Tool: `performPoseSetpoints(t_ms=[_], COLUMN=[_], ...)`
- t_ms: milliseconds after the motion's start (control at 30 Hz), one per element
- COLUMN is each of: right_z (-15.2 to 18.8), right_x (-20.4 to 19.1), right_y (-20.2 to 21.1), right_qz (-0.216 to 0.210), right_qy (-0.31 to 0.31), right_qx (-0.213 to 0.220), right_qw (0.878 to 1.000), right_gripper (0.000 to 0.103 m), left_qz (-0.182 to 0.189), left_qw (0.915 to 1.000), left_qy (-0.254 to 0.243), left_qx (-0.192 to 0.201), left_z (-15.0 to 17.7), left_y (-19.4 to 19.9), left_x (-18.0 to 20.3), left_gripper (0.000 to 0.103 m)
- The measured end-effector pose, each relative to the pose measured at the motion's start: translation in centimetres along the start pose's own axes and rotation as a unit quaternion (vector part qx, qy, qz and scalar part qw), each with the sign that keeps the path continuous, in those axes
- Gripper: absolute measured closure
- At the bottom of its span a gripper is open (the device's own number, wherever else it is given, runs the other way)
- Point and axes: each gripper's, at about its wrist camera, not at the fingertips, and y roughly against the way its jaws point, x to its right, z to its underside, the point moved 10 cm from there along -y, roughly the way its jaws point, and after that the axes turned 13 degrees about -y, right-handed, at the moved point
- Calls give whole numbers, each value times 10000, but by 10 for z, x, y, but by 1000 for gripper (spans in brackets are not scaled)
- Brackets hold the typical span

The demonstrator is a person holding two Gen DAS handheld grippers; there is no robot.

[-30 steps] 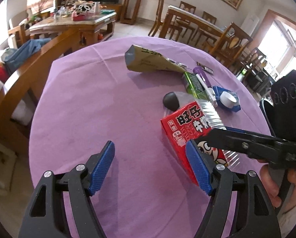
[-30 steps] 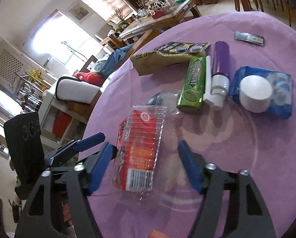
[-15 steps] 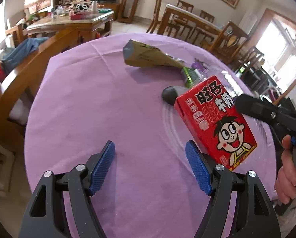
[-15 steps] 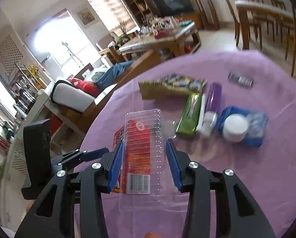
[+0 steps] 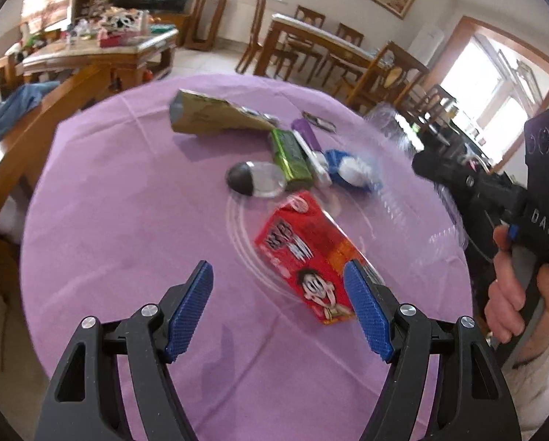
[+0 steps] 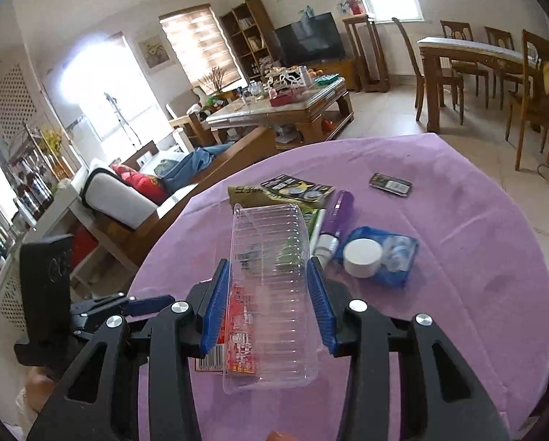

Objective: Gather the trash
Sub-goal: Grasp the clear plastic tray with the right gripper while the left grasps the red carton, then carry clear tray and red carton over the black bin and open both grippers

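Note:
My right gripper (image 6: 271,305) is shut on a clear ribbed plastic tray (image 6: 271,286) and holds it above the purple table (image 6: 458,294). The tray shows as a blurred clear shape in the left wrist view (image 5: 414,169). A red milk carton (image 5: 307,257) lies tilted and blurred on the table in front of my left gripper (image 5: 282,308), which is open and empty. The carton also shows below the tray in the right wrist view (image 6: 234,345).
Farther on the table lie a tan paper bag (image 5: 208,117), a green packet (image 5: 289,154), a purple tube (image 6: 335,217), a blue wipes pack with a white cap (image 6: 377,257), a dark round object (image 5: 243,180) and a small dark wrapper (image 6: 390,183).
My right gripper closed on the clear tray with the carton in it and lifted. The red carton has dropped out of the tray onto the table.

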Motion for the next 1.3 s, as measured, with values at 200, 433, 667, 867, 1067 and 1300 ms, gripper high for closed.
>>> performPoseSetpoints(t_ms=[200,433,667,867,1067,1300], right_z=[-3,-1,3,0,-15,-31], right_x=[26,50,74,87,117,198], right_y=[15,29,41,51,83,144], right_qz=[-28,-64,-92,-266,-163,353], right_qy=[-220,-358,-429,-559,-722,-1270], right_qx=[104,136,145,199,535,1178], right_qw=[9997,9992,9989,9979,9958,9842], right_gripper=[61,61,61,61,61,61], left_qz=[295,-636,-897,-646,7,1090], left_qw=[9996,9972,9956,9971,9979,9893], left_qy=[13,-139,232,248,-175,-692], left_qx=[-1,-368,-137,323,628,682], left_z=[-7,-10,-1,-19,-60,-108], left_y=[-10,-38,-38,-26,-28,-71], left_x=[28,36,9,18,72,176], left_gripper=[29,19,70,71,70,70])
